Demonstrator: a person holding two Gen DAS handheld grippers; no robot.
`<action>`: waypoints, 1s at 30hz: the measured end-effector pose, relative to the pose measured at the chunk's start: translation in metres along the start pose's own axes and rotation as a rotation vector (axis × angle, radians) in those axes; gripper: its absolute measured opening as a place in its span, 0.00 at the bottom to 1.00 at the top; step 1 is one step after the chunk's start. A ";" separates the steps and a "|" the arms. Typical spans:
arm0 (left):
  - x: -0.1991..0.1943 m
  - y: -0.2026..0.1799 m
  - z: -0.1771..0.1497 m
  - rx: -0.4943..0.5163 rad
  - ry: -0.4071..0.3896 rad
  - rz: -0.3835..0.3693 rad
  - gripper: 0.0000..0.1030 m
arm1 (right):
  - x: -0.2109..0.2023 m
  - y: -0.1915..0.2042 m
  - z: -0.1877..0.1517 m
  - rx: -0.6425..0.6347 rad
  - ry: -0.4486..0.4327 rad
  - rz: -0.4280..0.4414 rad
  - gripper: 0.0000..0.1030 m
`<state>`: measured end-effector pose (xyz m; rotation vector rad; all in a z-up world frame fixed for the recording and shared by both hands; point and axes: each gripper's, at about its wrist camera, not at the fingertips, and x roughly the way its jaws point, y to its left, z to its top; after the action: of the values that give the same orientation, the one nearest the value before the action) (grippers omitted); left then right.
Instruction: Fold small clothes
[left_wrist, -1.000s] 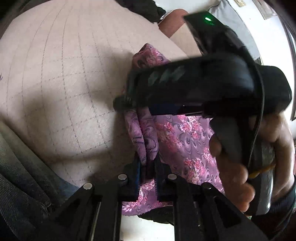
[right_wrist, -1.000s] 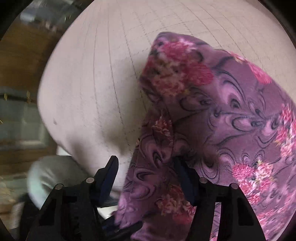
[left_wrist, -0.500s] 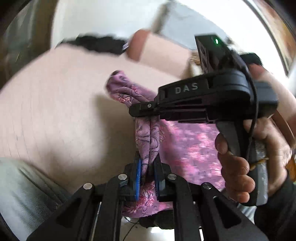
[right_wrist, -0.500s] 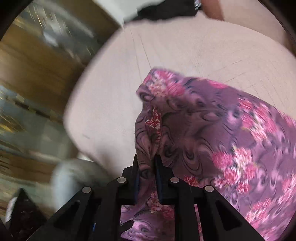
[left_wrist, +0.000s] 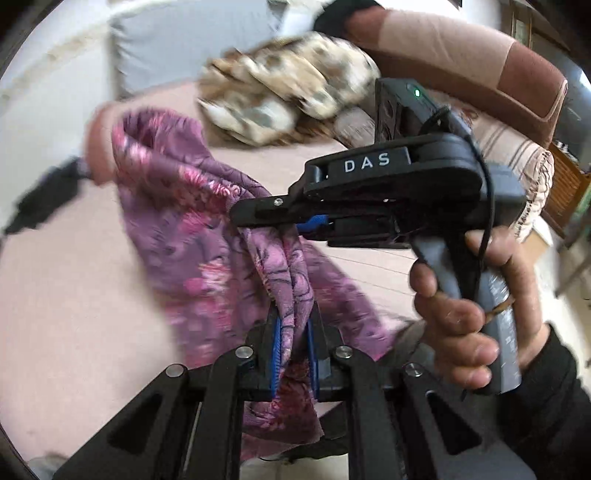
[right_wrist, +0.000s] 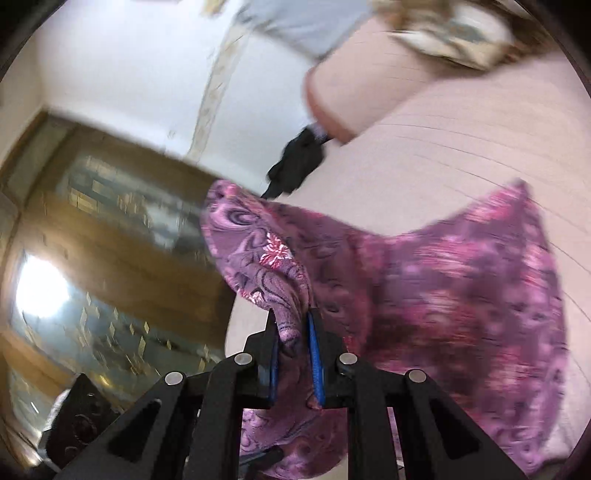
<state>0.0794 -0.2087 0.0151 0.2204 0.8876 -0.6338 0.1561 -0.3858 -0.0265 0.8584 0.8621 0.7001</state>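
Observation:
A purple floral garment (left_wrist: 184, 229) hangs lifted above the pink quilted bed (left_wrist: 66, 302). My left gripper (left_wrist: 293, 332) is shut on a bunched edge of it. My right gripper (left_wrist: 255, 214), black and marked DAS, is shut on the same edge just above the left one. In the right wrist view the right gripper (right_wrist: 291, 332) pinches a fold of the garment (right_wrist: 461, 295), whose far end trails over the bed (right_wrist: 480, 140).
A beige patterned cloth (left_wrist: 288, 92) lies on the bed behind. A grey pillow (left_wrist: 184, 44) and a brown bolster (left_wrist: 461, 48) sit at the back. A dark item (right_wrist: 299, 158) lies at the bed's edge. A wooden cabinet (right_wrist: 110, 240) stands left.
The right gripper closed on the garment's edge. Both grippers lifted the garment off the bed and tilted upward, so the room behind the bed shows.

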 end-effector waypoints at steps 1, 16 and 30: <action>0.016 -0.004 0.003 -0.006 0.018 -0.024 0.13 | -0.003 -0.018 0.004 0.036 -0.014 0.001 0.15; 0.073 0.104 0.043 -0.347 0.108 0.051 0.54 | -0.024 -0.115 -0.009 0.311 -0.092 -0.181 0.60; 0.101 0.133 0.063 -0.330 0.172 0.105 0.57 | -0.036 -0.065 -0.047 0.104 -0.102 -0.461 0.59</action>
<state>0.2472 -0.1721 -0.0348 0.0239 1.1236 -0.3668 0.1104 -0.4293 -0.0868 0.7427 0.9671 0.2091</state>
